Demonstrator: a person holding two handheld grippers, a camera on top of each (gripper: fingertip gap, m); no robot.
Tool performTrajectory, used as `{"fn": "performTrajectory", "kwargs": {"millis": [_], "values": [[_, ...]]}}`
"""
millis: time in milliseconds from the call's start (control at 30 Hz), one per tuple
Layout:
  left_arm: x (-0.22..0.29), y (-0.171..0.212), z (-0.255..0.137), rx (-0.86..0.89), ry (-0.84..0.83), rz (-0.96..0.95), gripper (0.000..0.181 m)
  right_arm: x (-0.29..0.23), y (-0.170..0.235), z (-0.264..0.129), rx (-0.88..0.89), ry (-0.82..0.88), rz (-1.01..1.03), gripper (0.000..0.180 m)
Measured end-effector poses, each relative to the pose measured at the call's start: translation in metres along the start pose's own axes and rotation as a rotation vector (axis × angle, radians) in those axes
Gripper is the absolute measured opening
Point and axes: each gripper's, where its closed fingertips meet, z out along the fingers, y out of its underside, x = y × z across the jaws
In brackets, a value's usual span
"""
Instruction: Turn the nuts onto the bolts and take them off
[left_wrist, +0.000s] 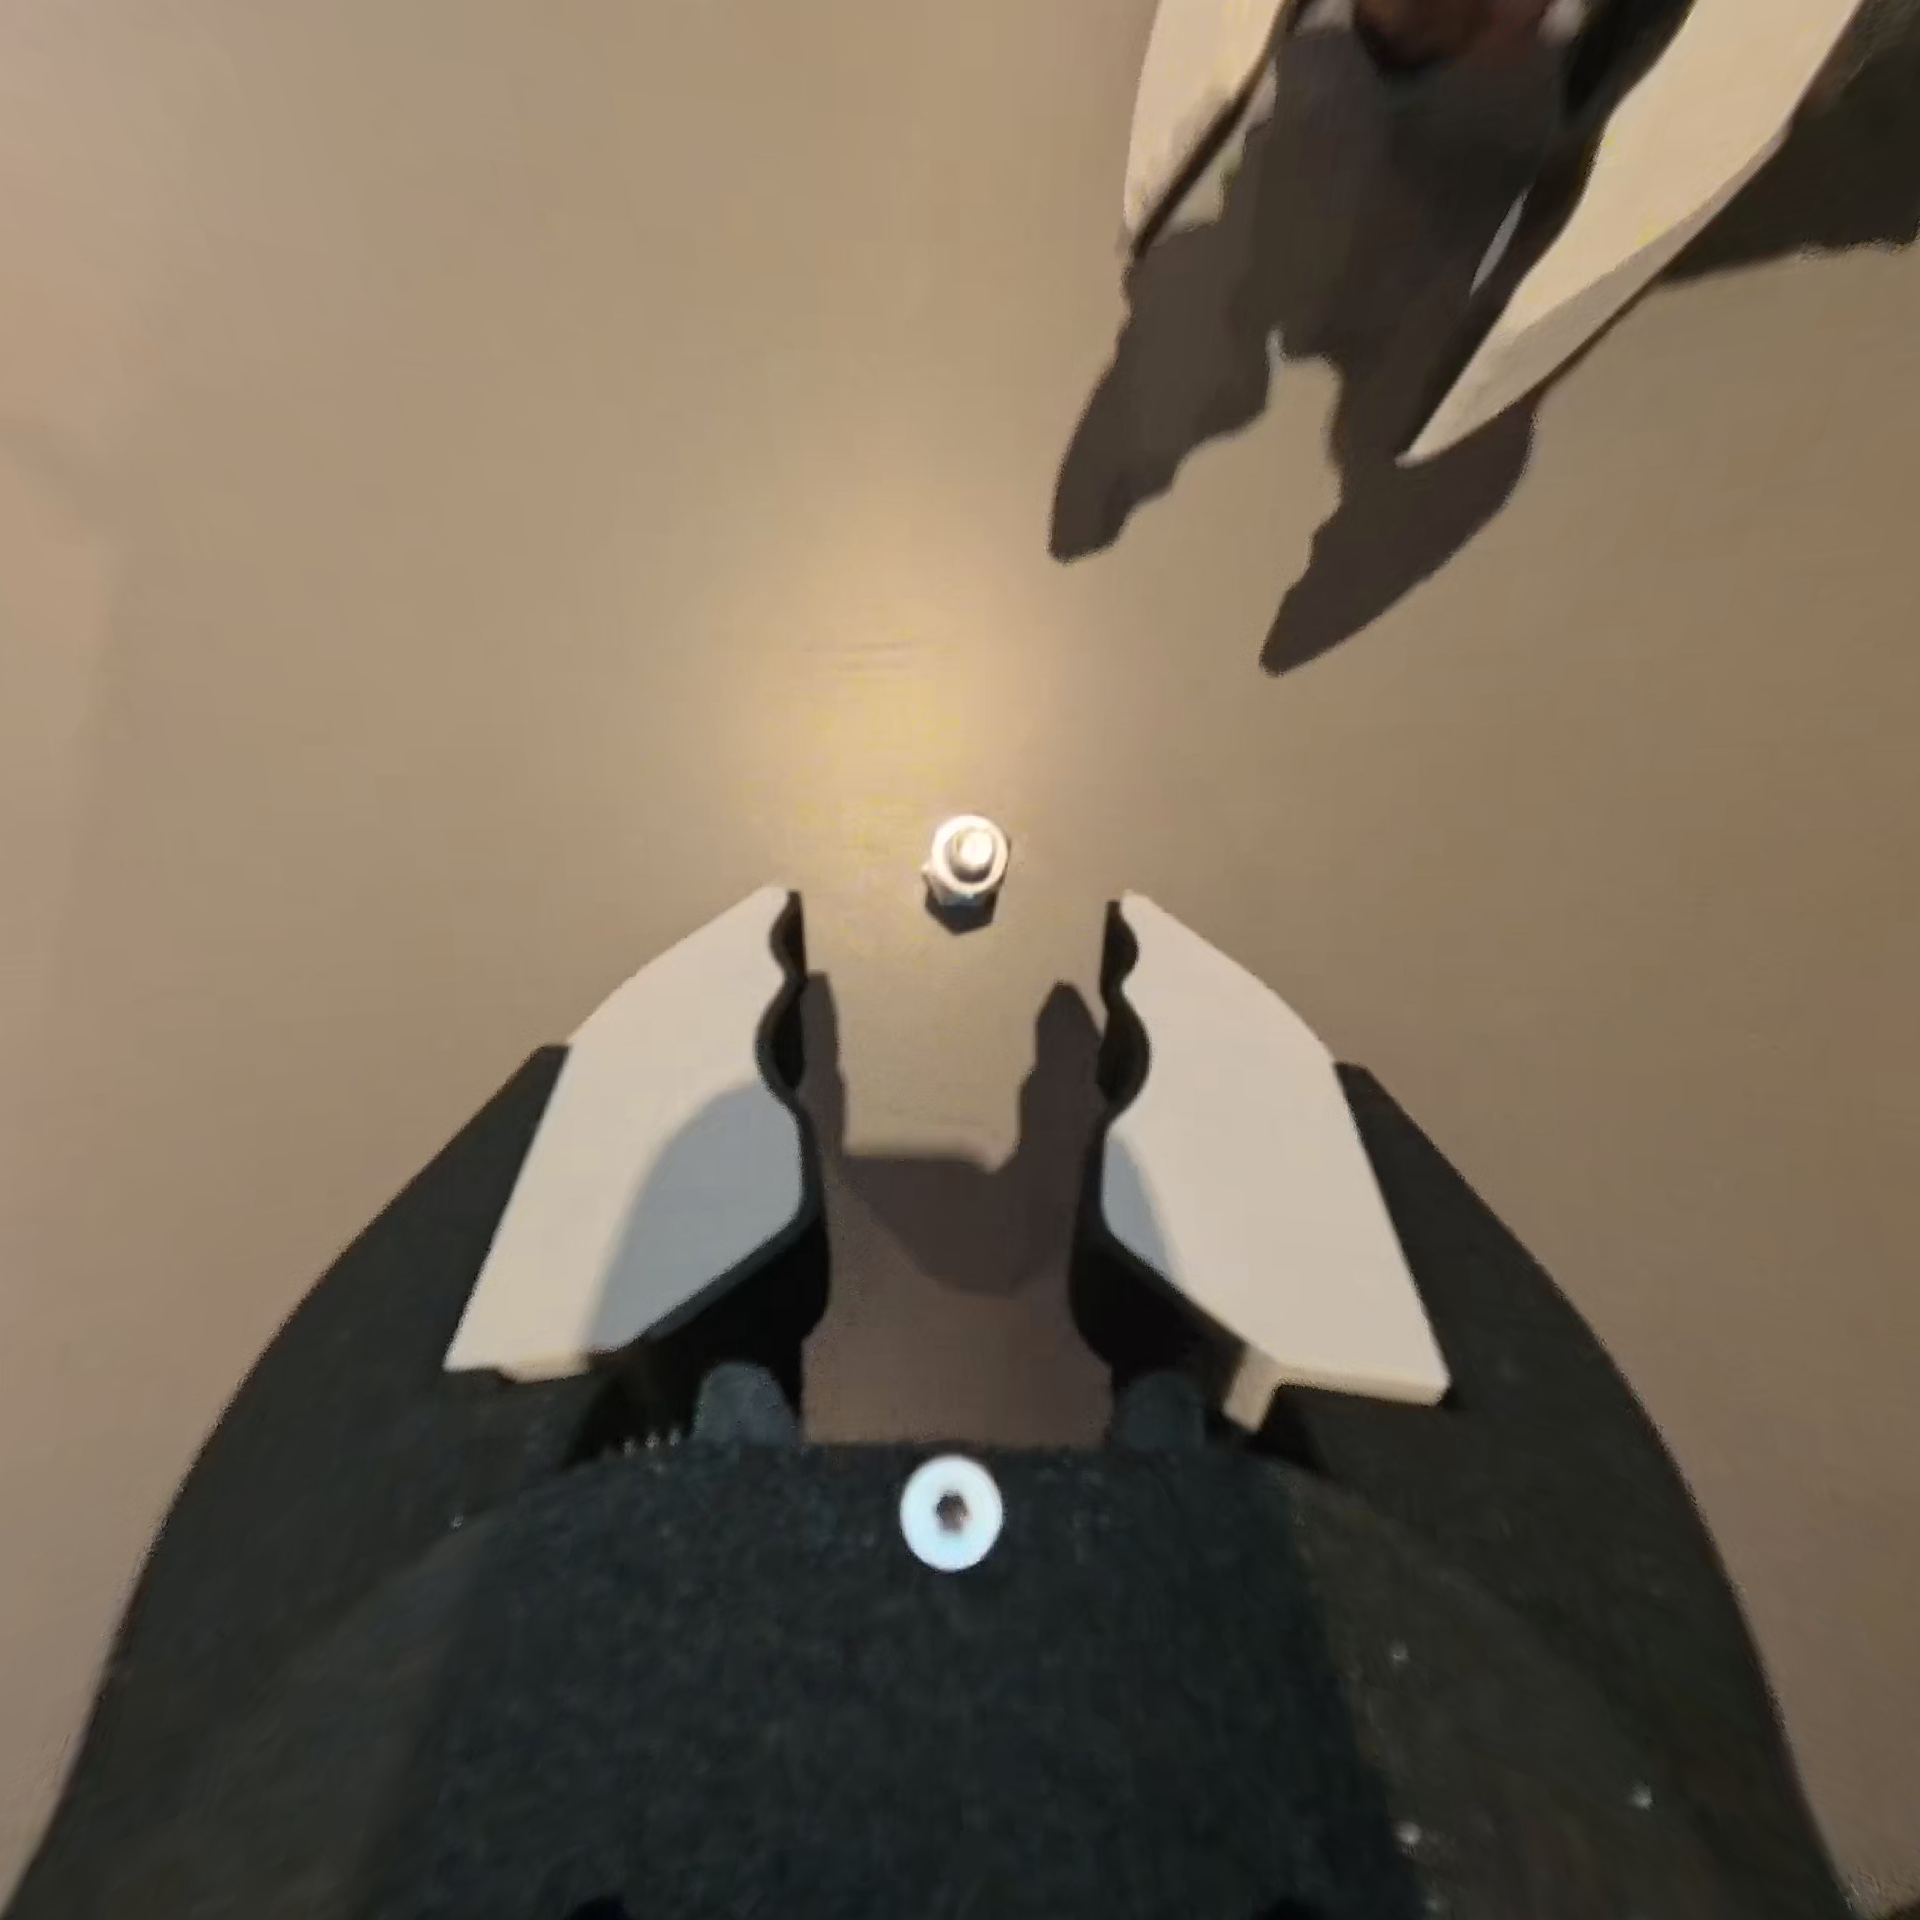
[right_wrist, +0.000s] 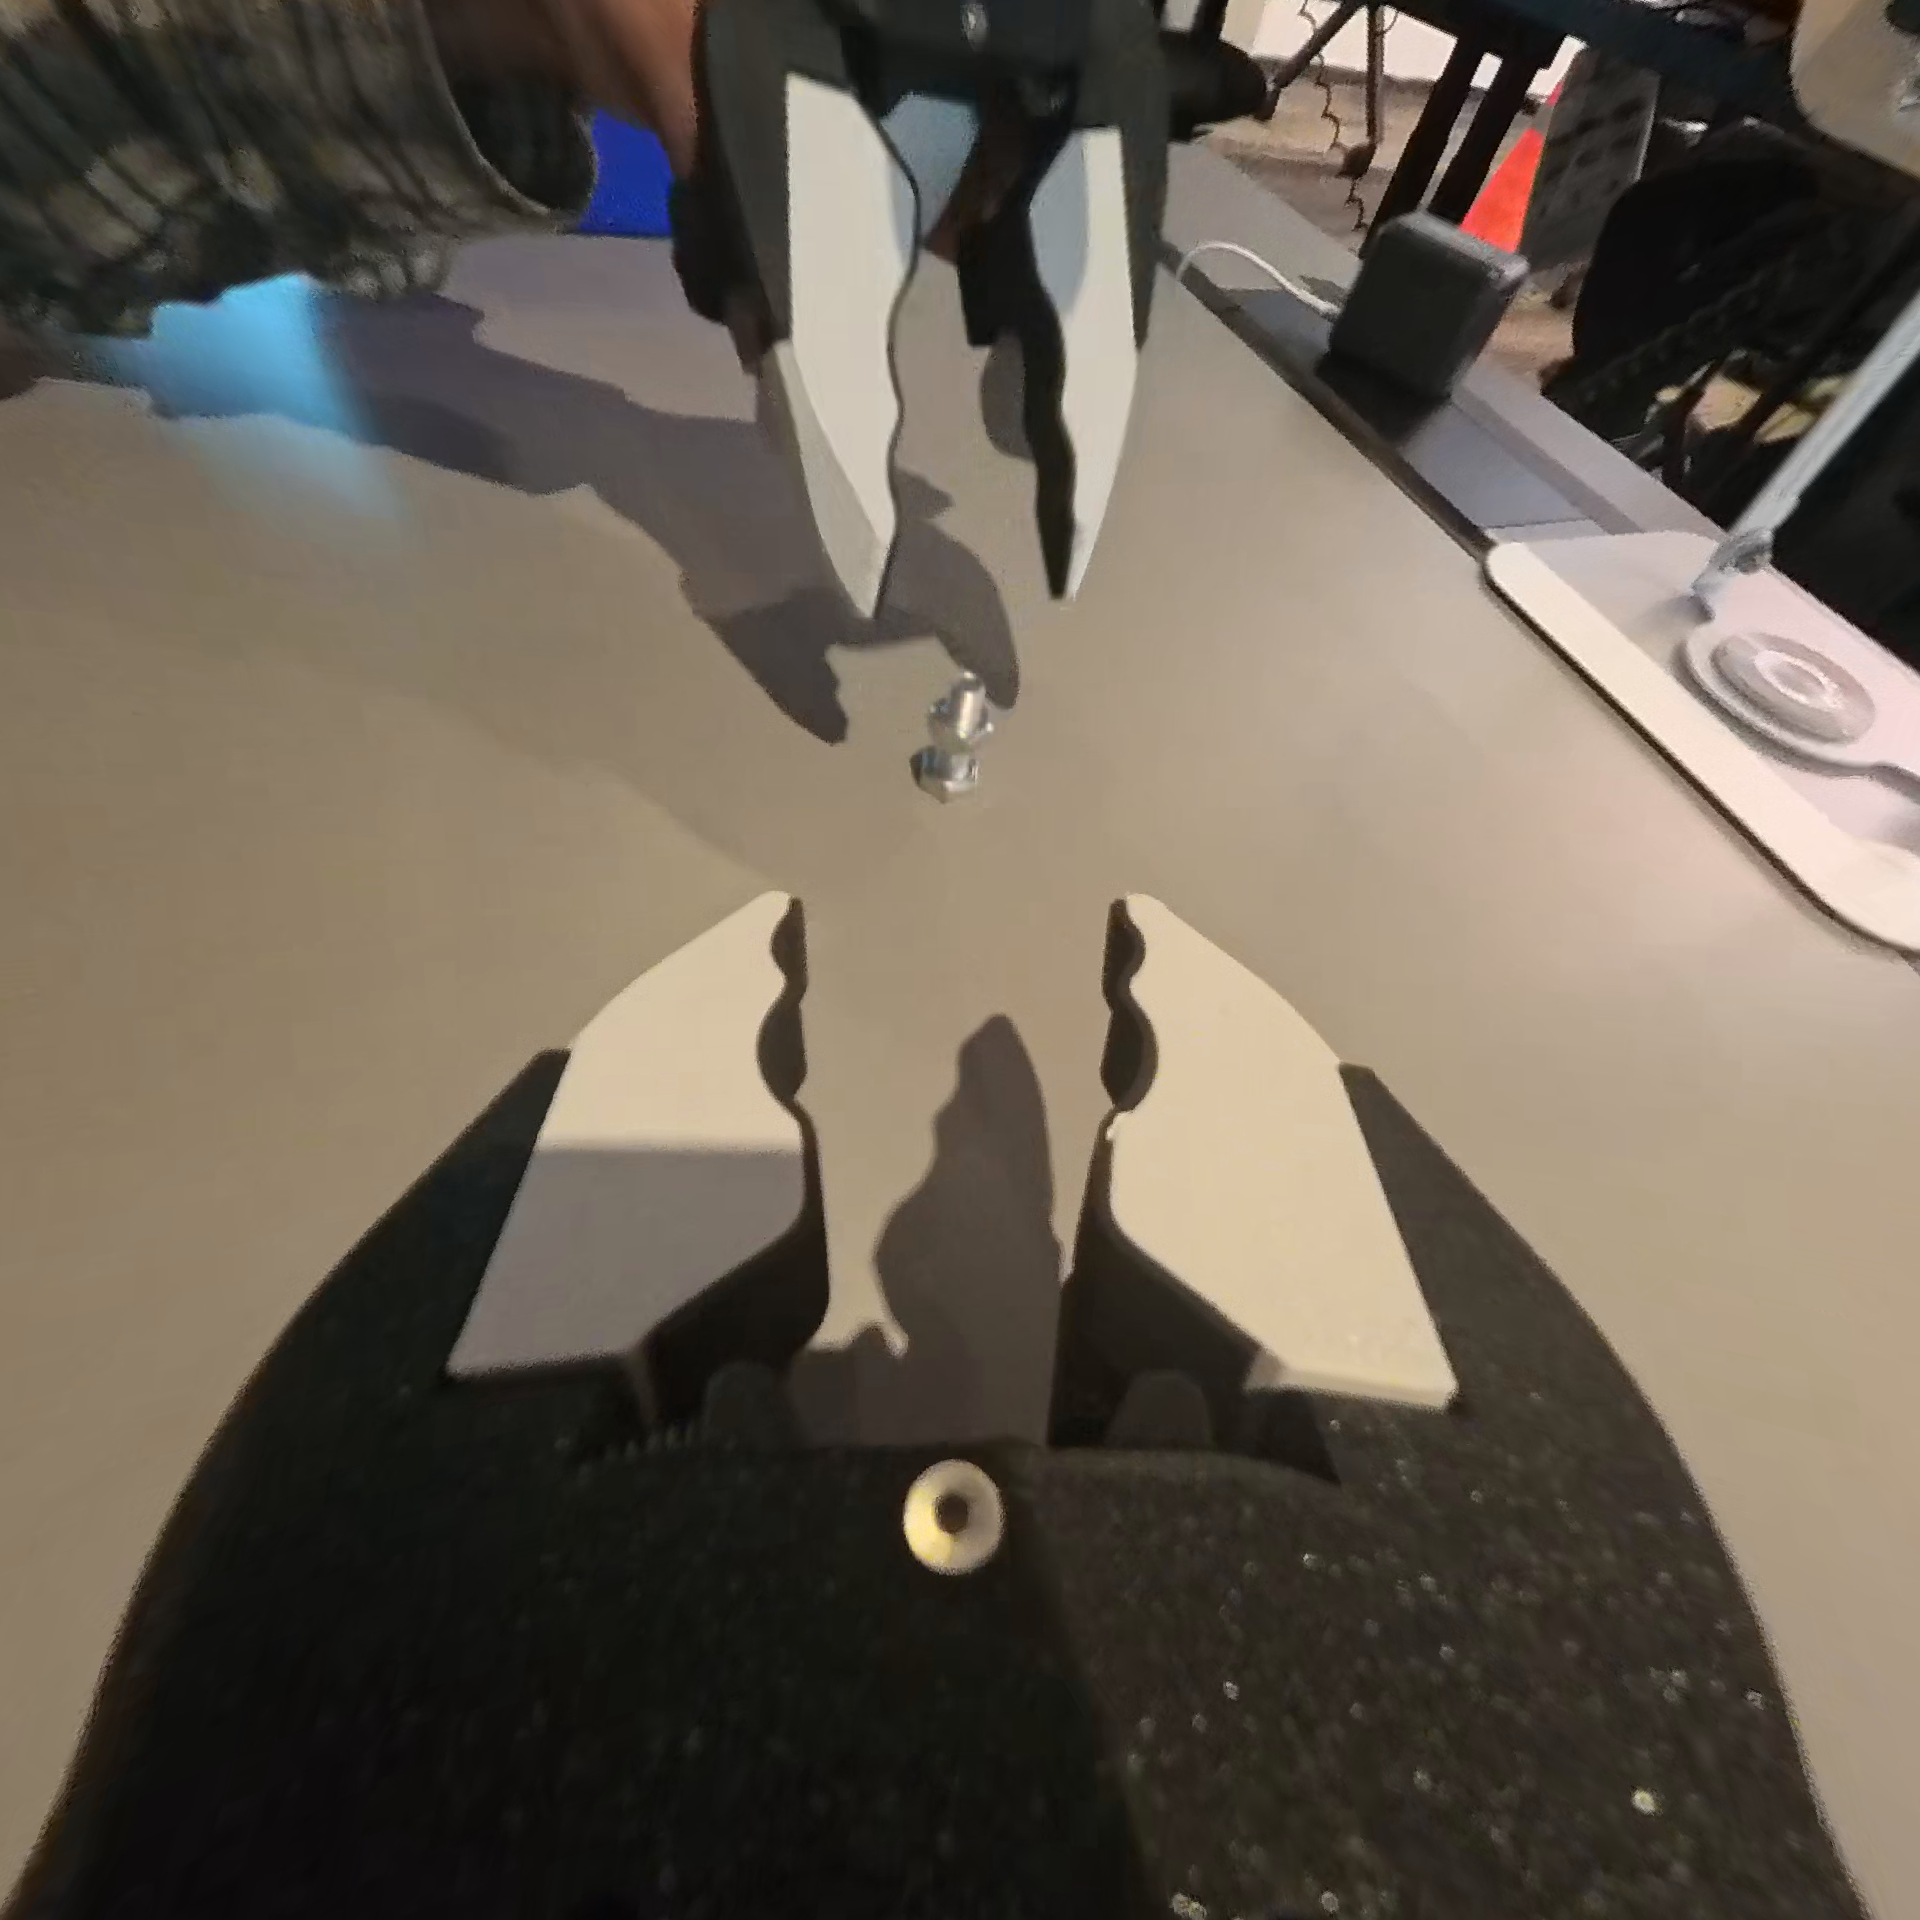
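Observation:
A small silver bolt stands on the tan table with its hex head down and a nut threaded near its top; the bolt also shows in the right wrist view. My left gripper is open and empty, pointing down just above and short of the bolt. My right gripper is open and empty, a little short of the bolt on the opposite side. Each gripper shows in the other's view, the left and the right, both open.
A black box with a white cable sits at the table's far right edge. A white lamp base lies on the right. A person's patterned sleeve is at the upper left. An orange cone stands beyond the table. Left tips to right tips: about 11 cm.

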Motion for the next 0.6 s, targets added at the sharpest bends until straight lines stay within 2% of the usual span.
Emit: {"fn": "performTrajectory", "kwargs": {"millis": [133, 300, 433, 600], "values": [[-0.008, 0.017, -0.033, 0.258, -0.052, -0.087, 0.062, 0.002, -0.016, 0.026, -0.053, -0.035, -0.045, 0.048], [-0.007, 0.043, -0.050, 0.497, -0.084, -0.179, 0.063, 0.001, -0.019, 0.071, -0.137, -0.143, -0.052, 0.039], [-0.006, 0.051, -0.053, 0.538, -0.099, -0.191, 0.062, -0.005, -0.010, 0.093, -0.204, -0.206, -0.051, 0.032], [-0.003, 0.054, -0.044, 0.507, -0.085, -0.175, 0.062, -0.005, -0.009, 0.100, -0.208, -0.225, -0.029, 0.024]]}}
